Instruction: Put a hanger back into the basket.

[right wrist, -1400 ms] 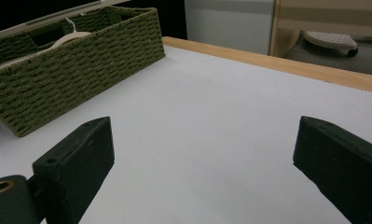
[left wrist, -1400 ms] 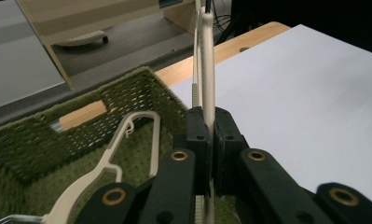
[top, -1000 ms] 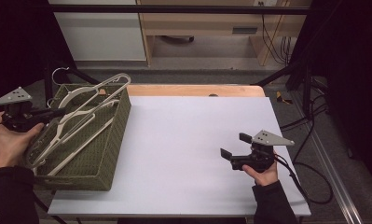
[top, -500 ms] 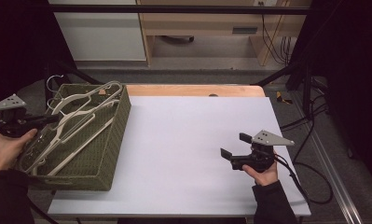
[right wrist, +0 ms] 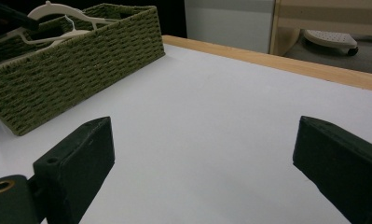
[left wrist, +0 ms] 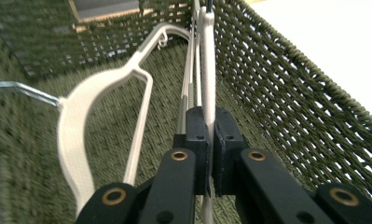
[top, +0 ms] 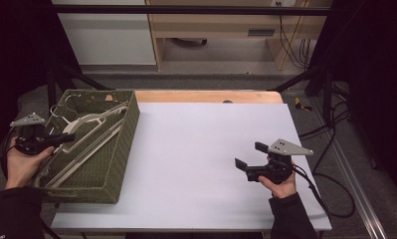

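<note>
Since the earlier frame our left gripper point(top: 61, 138) has slid toward the left edge, dragging the green woven basket point(top: 128, 144) along. Its jaws are clamped on a white hanger point(left wrist: 207, 65) bar inside the basket. Our right gripper point(top: 245, 163), lower right, is spread wide over the white table point(top: 196, 149).

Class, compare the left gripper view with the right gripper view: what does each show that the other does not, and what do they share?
Left gripper view alone: the left gripper with its jaws closed on the thin bar of a white hanger, seen from inside the basket, plus a hanger's metal hook.

Right gripper view alone: the right gripper with its jaws wide apart and nothing between them, the wooden table edge, and a wheeled base on the floor beyond.

Shared: the green woven basket, the white hangers in it and the white table top.
</note>
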`<state>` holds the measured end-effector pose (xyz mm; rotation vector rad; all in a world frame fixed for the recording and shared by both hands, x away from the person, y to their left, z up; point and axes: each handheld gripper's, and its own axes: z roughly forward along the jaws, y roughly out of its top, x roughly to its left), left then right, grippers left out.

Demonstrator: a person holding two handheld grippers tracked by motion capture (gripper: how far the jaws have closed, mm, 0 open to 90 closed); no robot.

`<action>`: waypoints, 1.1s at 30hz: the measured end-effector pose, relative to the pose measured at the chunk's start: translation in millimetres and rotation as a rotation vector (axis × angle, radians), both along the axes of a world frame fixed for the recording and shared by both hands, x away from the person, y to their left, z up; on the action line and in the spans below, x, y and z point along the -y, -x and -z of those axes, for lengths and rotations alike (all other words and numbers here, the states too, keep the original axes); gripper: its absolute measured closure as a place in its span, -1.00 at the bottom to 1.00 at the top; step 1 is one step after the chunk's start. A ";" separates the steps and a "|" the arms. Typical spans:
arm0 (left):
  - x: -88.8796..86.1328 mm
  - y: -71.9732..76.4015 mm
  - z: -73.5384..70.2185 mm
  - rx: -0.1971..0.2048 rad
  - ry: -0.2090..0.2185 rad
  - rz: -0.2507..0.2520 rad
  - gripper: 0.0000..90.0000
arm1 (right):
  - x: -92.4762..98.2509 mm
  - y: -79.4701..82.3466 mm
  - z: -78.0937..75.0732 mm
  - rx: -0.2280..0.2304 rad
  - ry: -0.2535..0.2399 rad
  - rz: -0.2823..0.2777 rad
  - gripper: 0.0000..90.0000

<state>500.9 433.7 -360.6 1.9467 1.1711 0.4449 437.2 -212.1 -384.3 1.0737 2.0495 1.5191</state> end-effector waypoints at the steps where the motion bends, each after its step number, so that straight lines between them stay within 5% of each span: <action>1: 0.9 -0.6 1.2 -0.004 0.008 -0.002 0.93 | 0.0 0.0 0.0 0.001 0.000 0.001 -0.87; 8: -1.7 -1.6 7.9 -0.011 0.034 -0.112 0.88 | 2.0 0.6 -1.4 0.007 -0.001 0.000 -0.87; 17: -11.7 -5.2 18.4 -0.077 -0.013 -0.295 0.56 | 1.5 0.1 -0.5 0.004 0.006 -0.007 -0.87; 23: -14.6 -3.8 21.5 -0.105 0.004 -0.331 0.20 | 1.6 -0.1 -0.6 0.005 0.003 0.000 -0.87; 27: -15.8 0.2 17.8 -0.100 -0.022 -0.336 -0.03 | 2.3 -0.7 -0.3 0.005 0.002 0.004 -0.87; 30: -14.4 7.6 12.8 -0.055 0.022 -0.336 -0.06 | 3.5 -0.7 -0.3 0.005 -0.002 0.008 -0.87; 33: -6.4 18.7 4.1 0.014 0.036 -0.285 -0.13 | 4.6 -0.2 -0.9 0.007 -0.007 0.010 -0.87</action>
